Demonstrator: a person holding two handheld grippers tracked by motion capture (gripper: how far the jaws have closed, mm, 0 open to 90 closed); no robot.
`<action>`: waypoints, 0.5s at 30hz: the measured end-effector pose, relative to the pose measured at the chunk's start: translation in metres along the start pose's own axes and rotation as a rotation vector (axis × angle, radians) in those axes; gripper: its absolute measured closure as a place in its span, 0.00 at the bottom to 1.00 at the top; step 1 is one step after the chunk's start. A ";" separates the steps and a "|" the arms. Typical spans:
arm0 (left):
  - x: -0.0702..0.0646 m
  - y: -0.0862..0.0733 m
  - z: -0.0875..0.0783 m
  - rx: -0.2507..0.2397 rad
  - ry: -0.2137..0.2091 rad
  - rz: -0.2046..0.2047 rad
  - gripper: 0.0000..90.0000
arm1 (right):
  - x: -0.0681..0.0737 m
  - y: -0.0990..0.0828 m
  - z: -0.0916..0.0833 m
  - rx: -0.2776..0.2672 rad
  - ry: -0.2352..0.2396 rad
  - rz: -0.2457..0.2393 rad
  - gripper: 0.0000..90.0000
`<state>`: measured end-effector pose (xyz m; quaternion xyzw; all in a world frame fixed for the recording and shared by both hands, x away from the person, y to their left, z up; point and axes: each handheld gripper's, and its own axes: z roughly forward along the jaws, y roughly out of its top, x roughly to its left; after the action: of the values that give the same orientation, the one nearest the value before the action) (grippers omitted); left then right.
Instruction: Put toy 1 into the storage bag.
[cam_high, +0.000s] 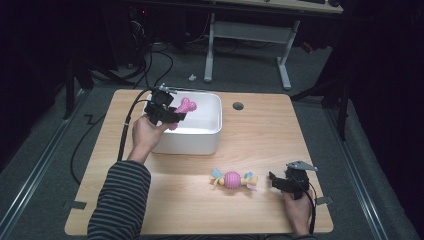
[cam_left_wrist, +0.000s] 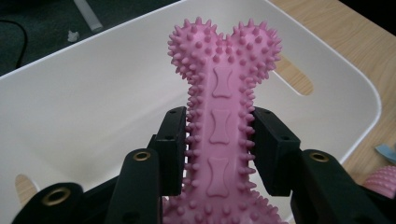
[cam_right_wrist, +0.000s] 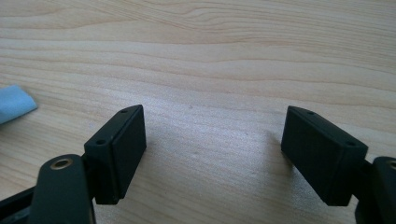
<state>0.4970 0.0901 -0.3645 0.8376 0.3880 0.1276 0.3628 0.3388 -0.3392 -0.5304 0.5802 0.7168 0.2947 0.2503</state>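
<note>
Item: spiked pink rubber bone-shaped toy (cam_left_wrist: 223, 116), lower end cut off at the frame's bottom edge in my left gripper view, partly masked by the tool in the high view. I read my left gripper (cam_left_wrist: 219, 140) as clamped on its shaft, the knobbed head pointing to twelve o'clock over the white rectangular plastic bin (cam_left_wrist: 93, 107). The high view places that bin (cam_high: 200, 140) at ten o'clock on the light wooden table (cam_high: 260, 125). My right gripper (cam_high: 274, 180), at four o'clock, stands wide and holds nothing. Beside it, at its nine o'clock: pink ball toy with yellow and blue tassels (cam_high: 233, 179).
</note>
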 end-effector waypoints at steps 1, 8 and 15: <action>0.000 -0.001 0.000 0.001 0.002 0.000 0.65 | 0.000 0.000 0.000 0.000 0.000 0.000 0.24; 0.000 -0.005 0.009 0.027 0.027 0.015 0.65 | 0.000 0.000 0.000 0.000 0.001 0.001 0.24; -0.002 -0.005 0.013 0.036 0.029 0.019 0.65 | 0.000 0.000 0.000 0.001 0.000 0.001 0.24</action>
<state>0.4993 0.0840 -0.3768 0.8457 0.3875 0.1362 0.3407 0.3387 -0.3390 -0.5304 0.5807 0.7166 0.2948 0.2498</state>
